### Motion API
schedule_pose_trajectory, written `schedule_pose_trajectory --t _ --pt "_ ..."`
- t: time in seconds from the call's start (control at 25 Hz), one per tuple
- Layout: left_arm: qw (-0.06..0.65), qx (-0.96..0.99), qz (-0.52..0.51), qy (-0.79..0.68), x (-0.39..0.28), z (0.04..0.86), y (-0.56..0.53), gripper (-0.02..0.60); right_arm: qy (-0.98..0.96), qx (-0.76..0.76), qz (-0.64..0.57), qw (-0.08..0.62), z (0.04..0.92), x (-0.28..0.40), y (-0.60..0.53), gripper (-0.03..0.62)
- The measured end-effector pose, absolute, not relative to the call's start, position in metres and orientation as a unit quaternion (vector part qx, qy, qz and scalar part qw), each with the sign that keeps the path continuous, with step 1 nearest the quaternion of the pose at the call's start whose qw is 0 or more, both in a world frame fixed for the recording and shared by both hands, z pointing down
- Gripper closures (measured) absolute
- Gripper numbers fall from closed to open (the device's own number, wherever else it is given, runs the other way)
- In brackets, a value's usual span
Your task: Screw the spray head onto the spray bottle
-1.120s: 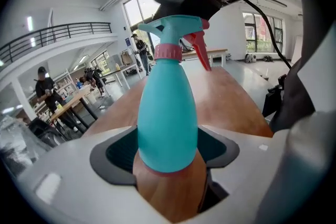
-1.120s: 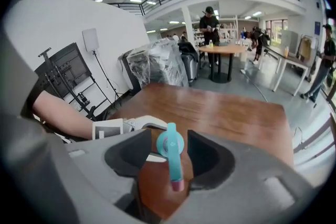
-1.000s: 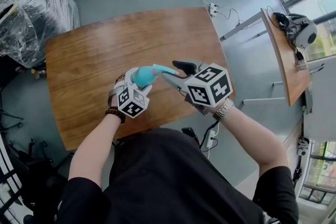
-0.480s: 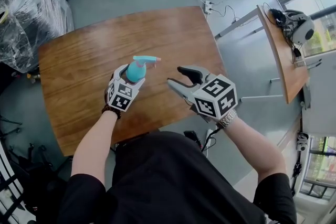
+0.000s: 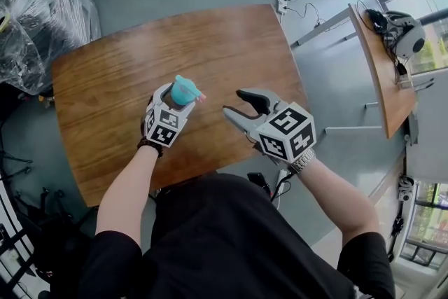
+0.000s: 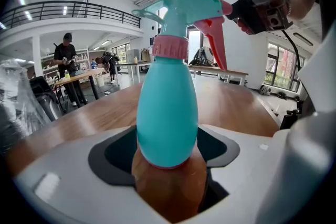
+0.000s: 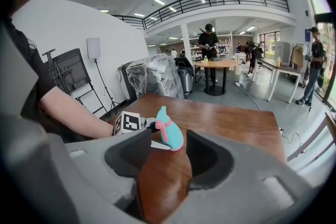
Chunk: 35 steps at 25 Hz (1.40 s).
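Over table (image 5: 231, 45), left tongs (image 5: 176, 97) grip spray bottle (image 6: 167, 107)

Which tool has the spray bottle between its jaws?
The left tool: the spray bottle stands between its jaws. The right tool is open and empty.

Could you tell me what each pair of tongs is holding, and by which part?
The left tongs grip the teal spray bottle by its lower body, near the base; the right tongs are open and empty.

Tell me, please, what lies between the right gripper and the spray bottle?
Only bare wooden table lies between the right gripper and the spray bottle. The head view shows this, and the right gripper view shows the same gap.
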<state>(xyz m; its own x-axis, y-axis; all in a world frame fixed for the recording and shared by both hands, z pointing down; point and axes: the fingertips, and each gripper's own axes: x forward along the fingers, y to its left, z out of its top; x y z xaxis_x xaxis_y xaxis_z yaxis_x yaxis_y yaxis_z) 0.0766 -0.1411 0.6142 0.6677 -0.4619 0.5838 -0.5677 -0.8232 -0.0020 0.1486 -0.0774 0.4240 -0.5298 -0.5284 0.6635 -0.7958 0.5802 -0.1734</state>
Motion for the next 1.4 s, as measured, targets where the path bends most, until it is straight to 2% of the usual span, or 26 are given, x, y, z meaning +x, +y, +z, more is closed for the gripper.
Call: schedule_pose_trajectory --t 0.28,0.4,0.52,0.64,0.84,0.92,1.4 --pt "0.091 0.908 0.292 -0.285 0.064 0.601 -0.136 0.184 -0.844 0.405 0.244 0.255 0.437 0.132 -0.074 0.398" --pt "0.091 0.909 0.283 -0.293 0.052 0.588 -0.129 0.206 -0.846 0.416 0.226 0.243 0.439 0.123 -0.073 0.423" --pt "0.094 0.909 0.269 -0.304 0.038 0.568 -0.12 0.276 -0.85 0.429 0.201 0.23 0.438 0.113 -0.071 0.503" --pt "0.101 0.907 0.248 -0.324 0.026 0.542 -0.113 0.38 -0.851 0.445 0.186 0.21 0.436 0.105 -0.07 0.591" --pt "0.114 0.913 0.204 -0.335 0.023 0.497 -0.102 0.542 -0.847 0.462 0.186 0.184 0.436 0.098 -0.069 0.602" --pt "0.133 0.915 0.186 -0.331 0.027 0.482 -0.097 0.568 -0.846 0.468 0.186 0.177 0.436 0.096 -0.07 0.602" --pt "0.137 0.931 0.147 -0.304 0.048 0.427 -0.084 0.568 -0.846 0.482 0.171 0.153 0.434 0.09 -0.069 0.603"
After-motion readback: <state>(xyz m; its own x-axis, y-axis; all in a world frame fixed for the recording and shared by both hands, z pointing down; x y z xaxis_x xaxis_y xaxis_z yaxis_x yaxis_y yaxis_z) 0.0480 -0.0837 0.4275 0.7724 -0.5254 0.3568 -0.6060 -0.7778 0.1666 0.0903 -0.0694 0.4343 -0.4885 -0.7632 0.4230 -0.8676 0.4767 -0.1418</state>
